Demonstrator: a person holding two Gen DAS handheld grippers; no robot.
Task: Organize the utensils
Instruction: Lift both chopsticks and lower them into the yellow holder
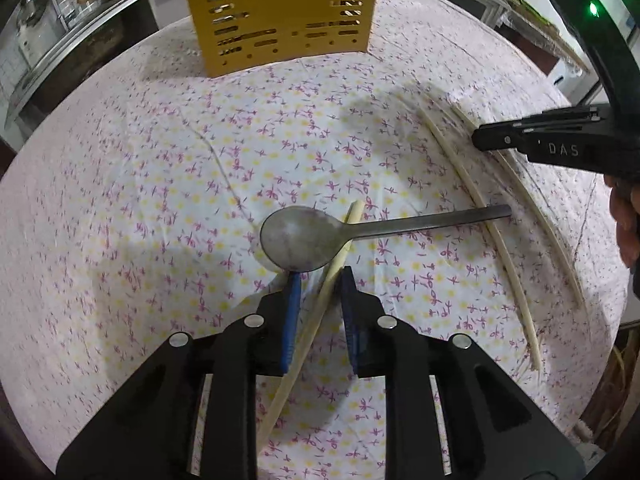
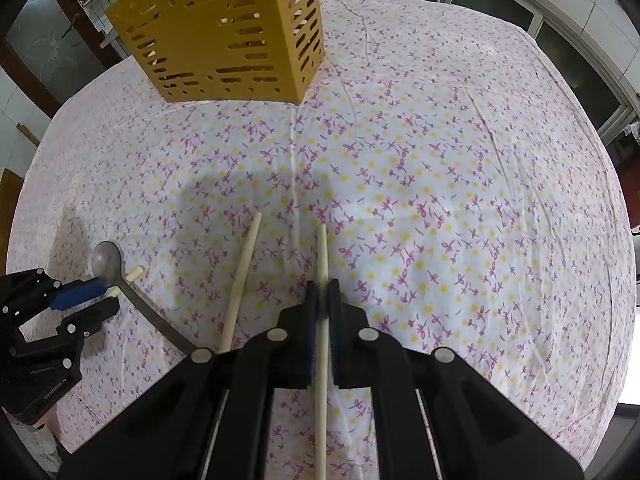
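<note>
- Left gripper (image 1: 318,276): jaws parted, astride a chopstick (image 1: 336,268) that apparently slips under the spoon (image 1: 298,238).
- Right gripper (image 2: 322,292): clamped on a second chopstick (image 2: 323,256), long axis pointing toward the yellow holder (image 2: 224,36).

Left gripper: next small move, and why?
Probably close the left gripper on the pale wooden chopstick between its blue pads, which stand apart from it. That chopstick's far end lies under the grey metal spoon, so lift gently afterwards toward the yellow slotted holder.
</note>
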